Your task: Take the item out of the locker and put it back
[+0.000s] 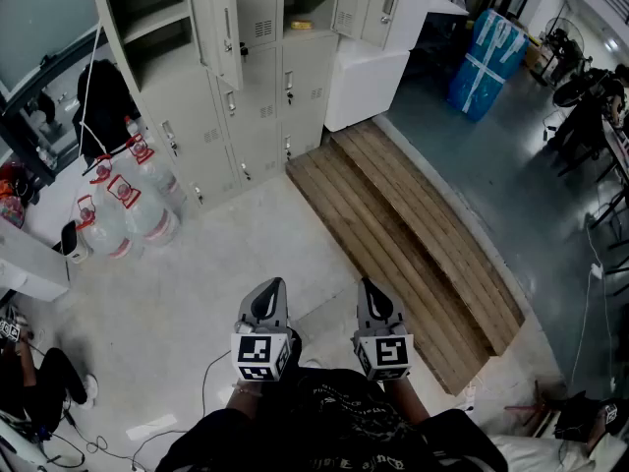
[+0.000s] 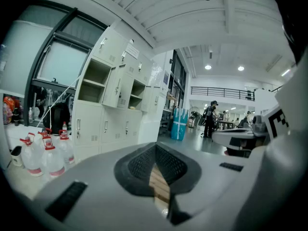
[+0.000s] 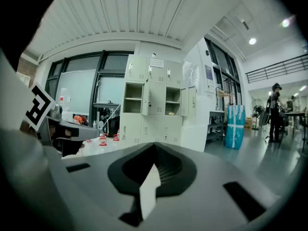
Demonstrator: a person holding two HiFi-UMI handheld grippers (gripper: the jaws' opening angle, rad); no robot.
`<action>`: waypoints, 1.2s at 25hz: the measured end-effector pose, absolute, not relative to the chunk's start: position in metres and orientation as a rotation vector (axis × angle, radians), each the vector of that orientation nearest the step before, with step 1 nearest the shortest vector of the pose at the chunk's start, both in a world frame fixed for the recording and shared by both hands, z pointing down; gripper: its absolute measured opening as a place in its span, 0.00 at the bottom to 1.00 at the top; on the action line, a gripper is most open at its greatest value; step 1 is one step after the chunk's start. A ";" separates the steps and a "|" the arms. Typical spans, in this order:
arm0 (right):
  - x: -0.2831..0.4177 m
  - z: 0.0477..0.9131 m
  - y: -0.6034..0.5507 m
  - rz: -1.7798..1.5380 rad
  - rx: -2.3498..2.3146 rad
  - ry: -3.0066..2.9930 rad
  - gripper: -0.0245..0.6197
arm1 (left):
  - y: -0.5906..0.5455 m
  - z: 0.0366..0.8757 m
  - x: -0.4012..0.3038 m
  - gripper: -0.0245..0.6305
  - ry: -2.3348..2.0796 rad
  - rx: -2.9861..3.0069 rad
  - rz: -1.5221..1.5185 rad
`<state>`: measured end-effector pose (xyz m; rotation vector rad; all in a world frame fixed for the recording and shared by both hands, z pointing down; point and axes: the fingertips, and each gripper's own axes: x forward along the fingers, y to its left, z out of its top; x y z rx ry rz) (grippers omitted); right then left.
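The place is a large workshop hall. A bank of pale metal lockers stands on a bare grey floor under a high ribbed ceiling, with a railed mezzanine and big water jugs.

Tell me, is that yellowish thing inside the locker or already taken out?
Inside. The yellowish thing lies on the shelf of an upper locker compartment whose door stands open. It is too small to identify.

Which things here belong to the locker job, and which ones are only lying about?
Job: locker, yellow item on its open shelf, left gripper, right gripper.
Lying about: water bottles, wooden platform, blue bundle.
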<state>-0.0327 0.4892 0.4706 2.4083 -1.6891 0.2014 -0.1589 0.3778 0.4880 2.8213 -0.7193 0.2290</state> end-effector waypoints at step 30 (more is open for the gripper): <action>0.096 0.467 0.306 0.186 2.504 -1.666 0.05 | 0.187 0.480 -0.039 0.05 -0.661 2.869 0.259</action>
